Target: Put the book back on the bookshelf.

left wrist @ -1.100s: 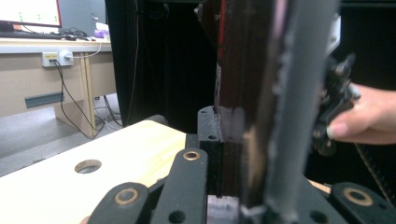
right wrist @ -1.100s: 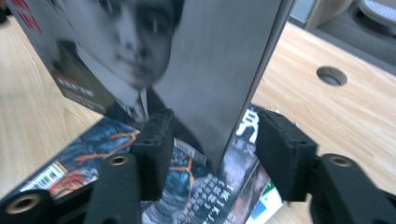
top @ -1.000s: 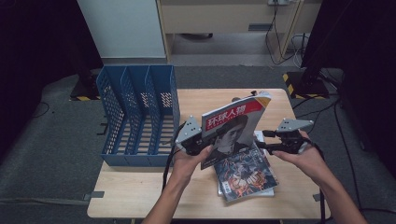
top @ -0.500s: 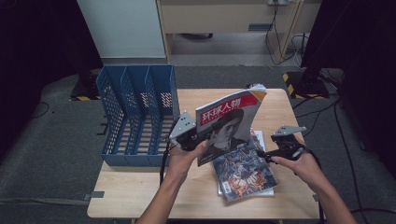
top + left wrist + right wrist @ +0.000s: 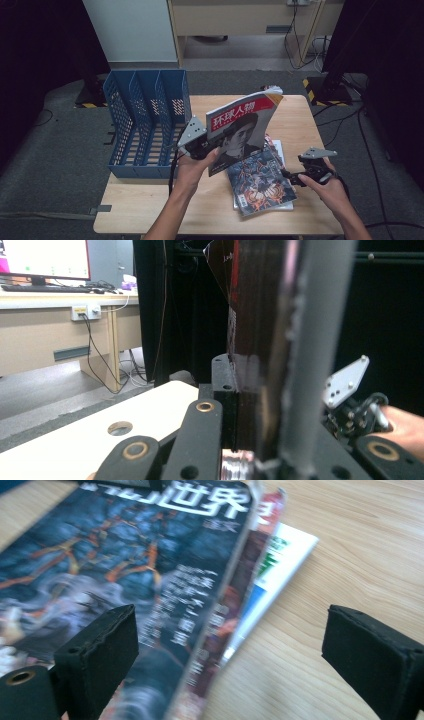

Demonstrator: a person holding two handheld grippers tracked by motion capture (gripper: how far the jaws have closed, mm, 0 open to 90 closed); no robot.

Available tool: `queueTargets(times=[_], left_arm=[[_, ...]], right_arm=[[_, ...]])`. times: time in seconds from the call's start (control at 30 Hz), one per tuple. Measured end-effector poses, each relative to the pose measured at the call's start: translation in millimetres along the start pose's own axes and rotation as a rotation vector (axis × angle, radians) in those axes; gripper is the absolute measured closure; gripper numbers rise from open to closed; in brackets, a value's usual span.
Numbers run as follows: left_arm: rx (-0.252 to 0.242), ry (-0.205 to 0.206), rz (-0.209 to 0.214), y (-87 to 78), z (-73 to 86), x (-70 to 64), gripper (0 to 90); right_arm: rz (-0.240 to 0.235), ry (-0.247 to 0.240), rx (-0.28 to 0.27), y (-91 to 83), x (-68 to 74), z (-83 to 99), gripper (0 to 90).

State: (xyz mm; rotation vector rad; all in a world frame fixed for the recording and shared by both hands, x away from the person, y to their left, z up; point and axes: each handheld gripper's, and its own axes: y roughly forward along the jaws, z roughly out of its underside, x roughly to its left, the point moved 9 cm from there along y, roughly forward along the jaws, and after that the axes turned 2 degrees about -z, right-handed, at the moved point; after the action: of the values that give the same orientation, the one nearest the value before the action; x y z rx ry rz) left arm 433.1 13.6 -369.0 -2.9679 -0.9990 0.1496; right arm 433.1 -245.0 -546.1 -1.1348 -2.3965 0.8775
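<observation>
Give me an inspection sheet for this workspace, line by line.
Surface: wooden table, bare at the front left.
Job's things: red-banner magazine held upright off the table; blue file rack with three slots at the table's left; stack of magazines lying flat, dark-covered one on top.
Clutter: nothing seen.
Grippers: left gripper shut on the magazine's lower left edge; right gripper open, jaws either side of the stack's edge, touching nothing.
Cables: cable trailing from the left gripper; loose wires on the floor behind.
Surroundings: grey floor, dark curtains at both sides, desk with monitor seen in the left gripper view.
</observation>
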Motion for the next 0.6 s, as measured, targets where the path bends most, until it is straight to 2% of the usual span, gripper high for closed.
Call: queueTargets(times=[0.1, 0.13, 0.27, 0.3, 0.47, 0.6], left_arm=[[-0.013, -0.013, -0.006, -2.9, -6.2, 2.8, 86.7], [-0.016, -0.012, -0.007, -3.9, -8.0, 3.3, 86.6], [-0.032, -0.021, -0.021, -10.6, -17.9, 7.4, 86.7], [-0.033, -0.022, -0.025, -12.5, -20.0, 8.5, 86.7], [-0.042, -0.019, -0.057, -23.7, -32.2, 17.1, 86.7], [-0.047, -0.017, -0.068, -28.8, -37.4, 20.9, 86.7]], right_arm=[[0.02, 0.004, 0.01, 2.8, -3.1, 7.2, 9.3], [0.01, 0.017, 0.016, 4.8, -1.7, 11.2, 9.5], [0.005, 0.01, 0.02, 9.4, 1.2, 14.8, 9.8], [-0.007, 0.035, 0.015, 12.1, 4.1, 14.4, 9.5], [-0.024, 0.014, 0.04, 16.7, 9.9, 17.3, 9.0], [-0.027, 0.023, 0.044, 17.0, 11.1, 18.0, 8.5]])
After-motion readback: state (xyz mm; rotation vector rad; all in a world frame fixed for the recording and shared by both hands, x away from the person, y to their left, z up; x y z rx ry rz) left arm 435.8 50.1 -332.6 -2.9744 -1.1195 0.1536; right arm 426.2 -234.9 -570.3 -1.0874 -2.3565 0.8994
